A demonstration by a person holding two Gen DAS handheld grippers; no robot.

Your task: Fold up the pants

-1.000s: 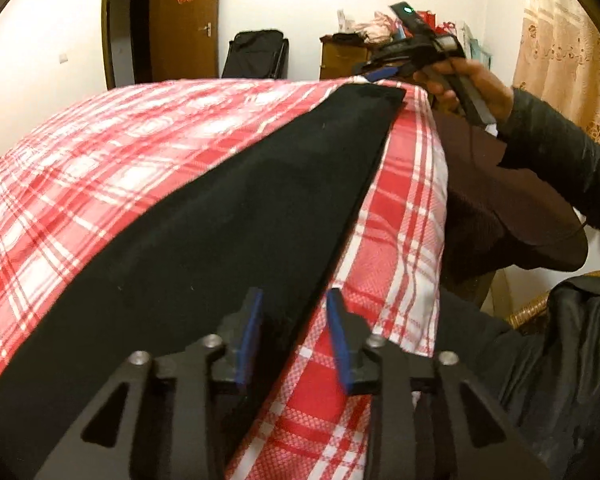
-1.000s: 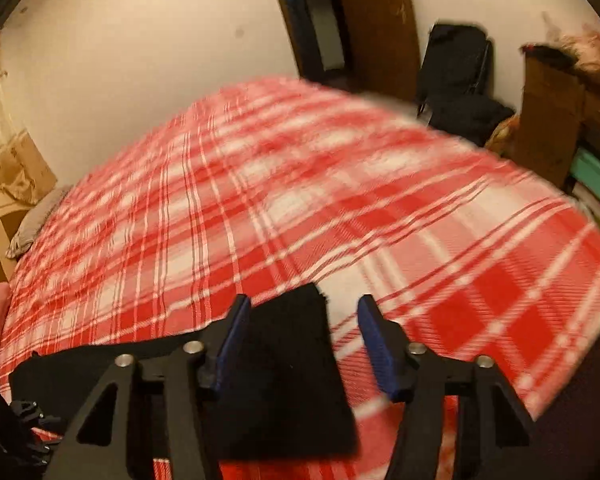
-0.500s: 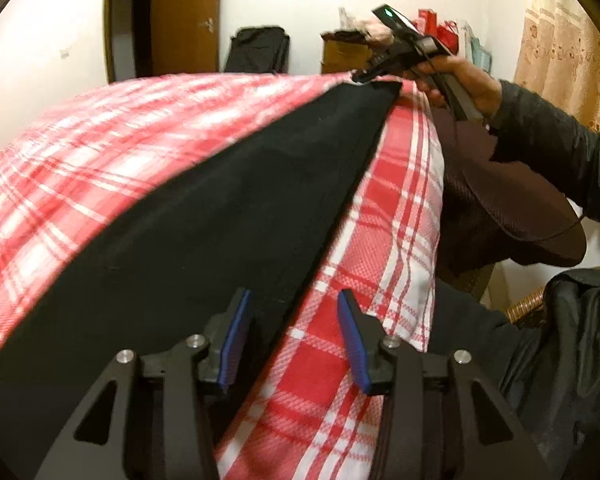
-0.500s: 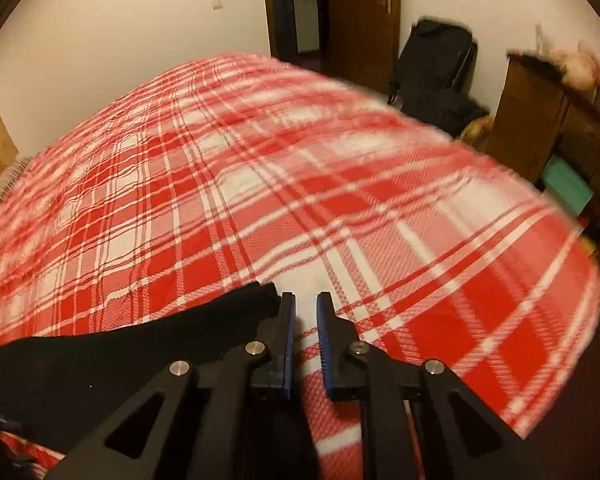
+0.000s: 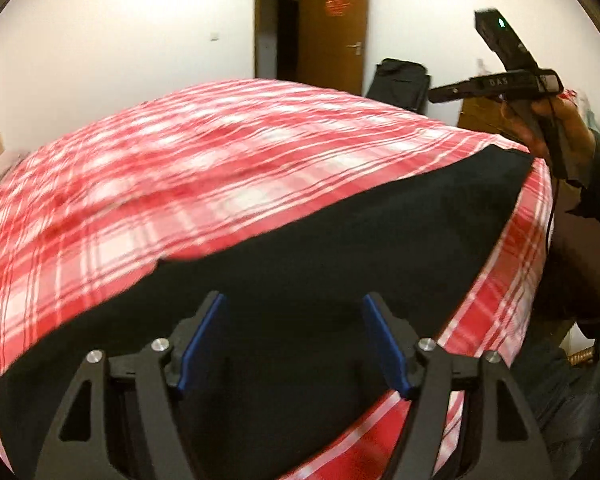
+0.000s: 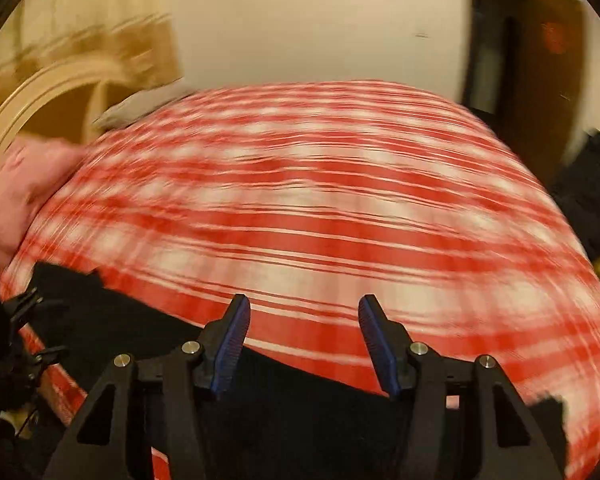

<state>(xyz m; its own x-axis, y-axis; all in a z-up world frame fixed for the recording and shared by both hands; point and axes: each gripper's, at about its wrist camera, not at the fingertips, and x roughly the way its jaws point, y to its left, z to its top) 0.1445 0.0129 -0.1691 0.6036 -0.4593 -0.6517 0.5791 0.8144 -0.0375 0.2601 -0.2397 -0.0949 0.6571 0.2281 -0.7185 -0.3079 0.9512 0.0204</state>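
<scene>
pants: black pants [image 5: 340, 248] are lying flat along the near edge of the red plaid bed [image 5: 220, 168], already looking narrowed to one leg-width strip.
long axis: running side to side between the two grippers, roughly parallel to the bed edge; far end reaching the corner under the right hand.
left gripper: left gripper [image 5: 292, 344] is sitting over one end of the strip, jaws spread wide, gripping nothing; cloth is lying directly under and ahead of the fingers.
right gripper: right gripper [image 6: 304, 344] is also spread wide and empty, hovering over the other end; pants edge is crossing just below its blue pads [image 6: 230, 344]. From the left view it is being held clear above the cloth.
nearer hand: each is nearer its own end; judging neither has an advantage.
next move: probably pinching one end and carrying it along the long axis onto the other.
room: plenty of open bedspread beyond the strip; near side is dropping off the mattress edge, so cloth could be sliding off there.
blur: right view is smeared, fine detail unreadable.
</scene>
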